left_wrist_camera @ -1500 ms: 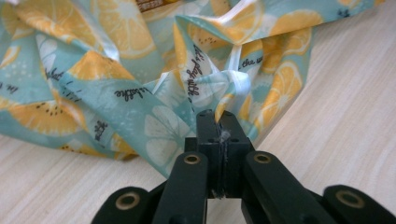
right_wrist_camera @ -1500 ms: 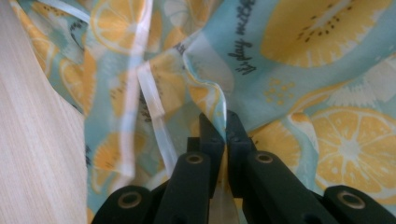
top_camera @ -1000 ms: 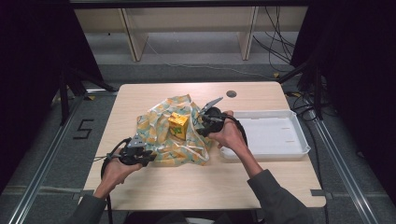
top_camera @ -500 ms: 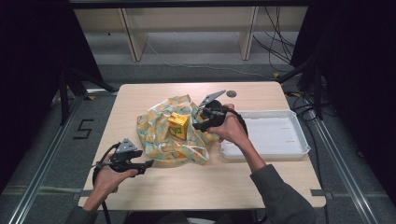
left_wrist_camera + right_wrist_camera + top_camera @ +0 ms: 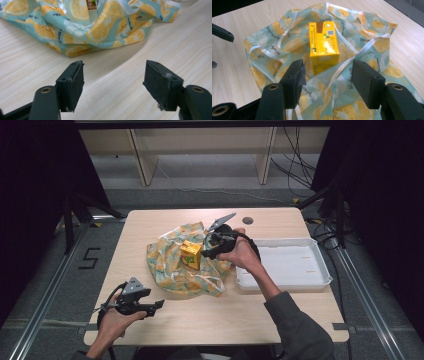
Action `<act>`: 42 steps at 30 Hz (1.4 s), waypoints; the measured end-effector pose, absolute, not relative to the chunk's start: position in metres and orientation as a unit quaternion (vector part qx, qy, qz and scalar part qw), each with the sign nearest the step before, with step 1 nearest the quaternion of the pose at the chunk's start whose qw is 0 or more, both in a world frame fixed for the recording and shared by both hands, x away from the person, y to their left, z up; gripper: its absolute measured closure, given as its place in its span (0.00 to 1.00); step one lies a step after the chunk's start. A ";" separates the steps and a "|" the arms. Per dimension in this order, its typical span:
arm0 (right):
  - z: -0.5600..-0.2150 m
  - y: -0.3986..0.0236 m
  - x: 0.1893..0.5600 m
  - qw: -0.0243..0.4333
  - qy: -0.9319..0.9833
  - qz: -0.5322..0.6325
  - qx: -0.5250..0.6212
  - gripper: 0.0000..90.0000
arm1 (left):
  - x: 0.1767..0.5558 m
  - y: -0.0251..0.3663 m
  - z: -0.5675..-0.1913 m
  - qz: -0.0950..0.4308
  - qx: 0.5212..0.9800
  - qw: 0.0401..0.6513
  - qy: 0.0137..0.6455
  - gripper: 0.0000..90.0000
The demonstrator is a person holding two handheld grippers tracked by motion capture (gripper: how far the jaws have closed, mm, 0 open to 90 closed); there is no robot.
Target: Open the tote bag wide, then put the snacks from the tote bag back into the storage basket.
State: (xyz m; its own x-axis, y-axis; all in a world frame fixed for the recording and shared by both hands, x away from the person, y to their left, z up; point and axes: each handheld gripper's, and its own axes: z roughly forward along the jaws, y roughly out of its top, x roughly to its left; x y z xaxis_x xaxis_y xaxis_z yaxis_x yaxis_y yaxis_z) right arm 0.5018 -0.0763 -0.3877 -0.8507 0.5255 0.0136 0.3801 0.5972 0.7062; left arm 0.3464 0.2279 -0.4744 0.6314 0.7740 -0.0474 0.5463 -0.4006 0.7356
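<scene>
Crinkled plastic printed with orange and lemon slices on a pale blue ground makes up the bag point(image 5: 182, 265) that lies spread in the middle of the light wooden surface point(image 5: 280, 320), and a small yellow cardboard juice carton point(image 5: 191, 254) stands upright on it.

At the left, the left gripper point(image 5: 157, 305) hovers low over bare wood near the front edge, well apart from the bag's near hem. Its jaws have just been opening and stand wide with nothing between them; in the left gripper view the fruit-print folds point(image 5: 100, 27) lie beyond the black pads point(image 5: 72, 82), not between them.

In the middle, the carton rests on the bag's centre, with white ribbon handles point(image 5: 362, 50) trailing around it.

To the right, the right gripper point(image 5: 210, 247) is poised just beside the carton, with the white plastic tray point(image 5: 320, 280) farther right. Its jaws have also been opening and are spread, gripping nothing; in the right gripper view the carton point(image 5: 323, 47) stands just ahead of the gap, roughly centred.

The step in hand looks like taking the carton. Done well, the right jaws would advance squarely, close on its two flat sides, and avoid pinching the ribbon or film underneath.
</scene>
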 end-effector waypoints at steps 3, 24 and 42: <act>-0.387 -0.074 0.502 0.093 0.890 0.359 0.264 0.48 | 0.342 0.228 -0.477 0.156 0.820 0.374 0.404 0.33; -0.386 -0.055 0.519 0.079 0.899 0.352 0.246 0.39 | 0.322 0.236 -0.483 0.163 0.812 0.373 0.419 0.23; -0.383 -0.044 0.525 0.073 0.905 0.345 0.237 0.37 | 0.312 0.234 -0.489 0.169 0.817 0.364 0.413 0.22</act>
State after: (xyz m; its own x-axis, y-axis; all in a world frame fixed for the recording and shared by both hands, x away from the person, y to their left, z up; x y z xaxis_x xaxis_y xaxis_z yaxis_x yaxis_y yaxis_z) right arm 0.5245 -0.0439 -0.3830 -0.8772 0.4792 0.0307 0.3780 0.6497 0.6595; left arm 0.3119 0.2343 -0.4891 0.6015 0.7985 -0.0241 0.5516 -0.3932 0.7356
